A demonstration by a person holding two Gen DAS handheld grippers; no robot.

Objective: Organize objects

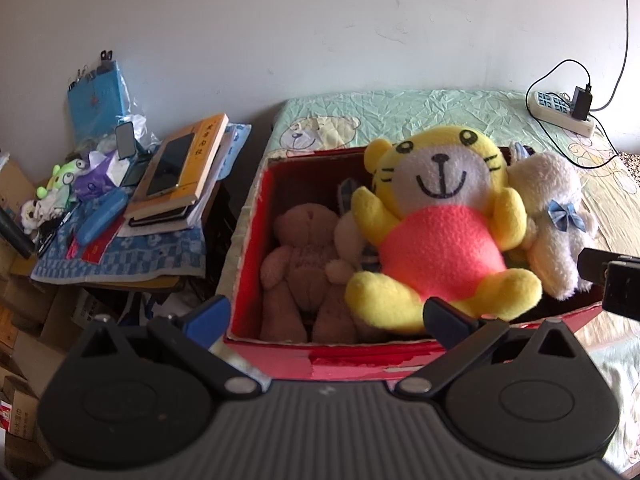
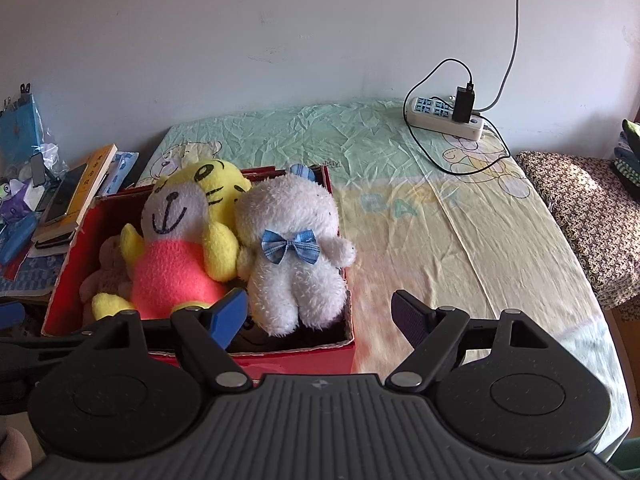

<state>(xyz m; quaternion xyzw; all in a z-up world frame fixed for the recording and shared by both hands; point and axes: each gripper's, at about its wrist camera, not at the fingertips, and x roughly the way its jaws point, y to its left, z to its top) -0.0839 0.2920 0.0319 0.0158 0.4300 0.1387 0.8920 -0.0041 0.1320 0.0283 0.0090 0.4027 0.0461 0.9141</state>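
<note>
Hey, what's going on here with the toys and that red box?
A person holding two grippers is tidying plush toys into a red box on the bed. The yellow tiger, white bear and brown bear already sit inside. The left gripper and right gripper are both open, holding nothing.

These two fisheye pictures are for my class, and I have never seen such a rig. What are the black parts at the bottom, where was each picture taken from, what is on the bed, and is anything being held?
A person holds a two-finger gripper in each hand, with a camera on each looking forward along the fingers. One picture looks past the left gripper, the other past the right gripper. Both are open and hold nothing. On the bed sheet stands a red box holding a yellow tiger plush, a white bear with a blue bow and a brown teddy bear. A power strip lies near the wall.
</note>
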